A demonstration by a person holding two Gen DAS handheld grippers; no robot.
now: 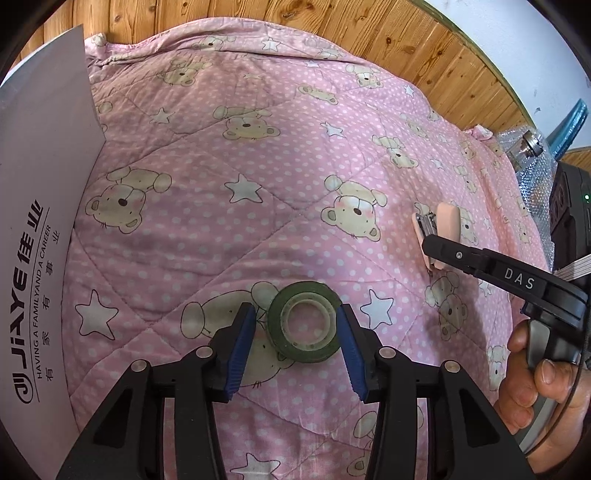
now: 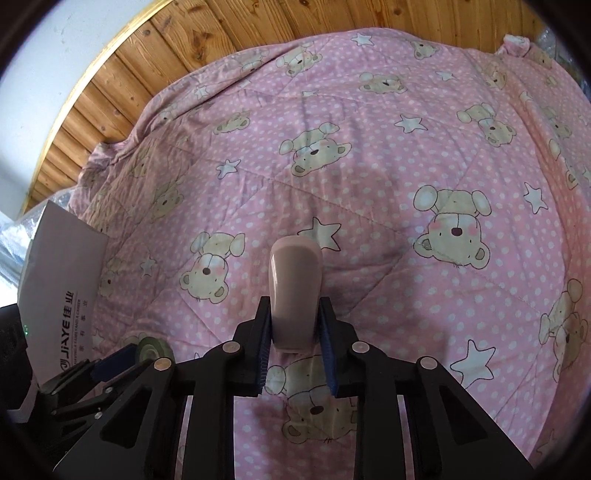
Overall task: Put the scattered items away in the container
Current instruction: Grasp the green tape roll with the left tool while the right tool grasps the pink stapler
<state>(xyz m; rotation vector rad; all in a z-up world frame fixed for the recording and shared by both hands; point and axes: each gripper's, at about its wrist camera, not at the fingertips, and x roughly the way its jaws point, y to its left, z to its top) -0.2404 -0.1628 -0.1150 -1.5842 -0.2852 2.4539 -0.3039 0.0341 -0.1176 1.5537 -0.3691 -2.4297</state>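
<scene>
Scattered items lie on a bed under a pink quilt (image 1: 280, 206) printed with bears, stars and white dots, which fills both views and runs back to a wall of wooden boards (image 1: 332, 33). At the left edge stands a white cardboard box (image 1: 40, 206) printed with "JiAYE"; only one outer side of it shows, cut off by the frame, so what it holds cannot be told. In the left wrist view, bubble wrap (image 1: 532, 173) with some metal part and a blue object on it sits at the far right edge, too cropped to make out. The left tongs (image 1: 297, 345) are wide open, their blue pads on either side of a roll of dark green tape (image 1: 303, 325) lying flat on the quilt; the right pad seems to touch the roll's edge, while the left pad stands clear of it. The right tongs (image 2: 295, 345) are closed on a pale pink stapler (image 2: 295, 295), gripping its near end while the rounded front juts forward above the quilt; whether it still rests on the cloth cannot be told. From the left wrist view the stapler's metal underside shows beside the black finger marked "DAS", and a hand (image 1: 532, 376) grips that tool's handle at the lower right, partly cut off.
</scene>
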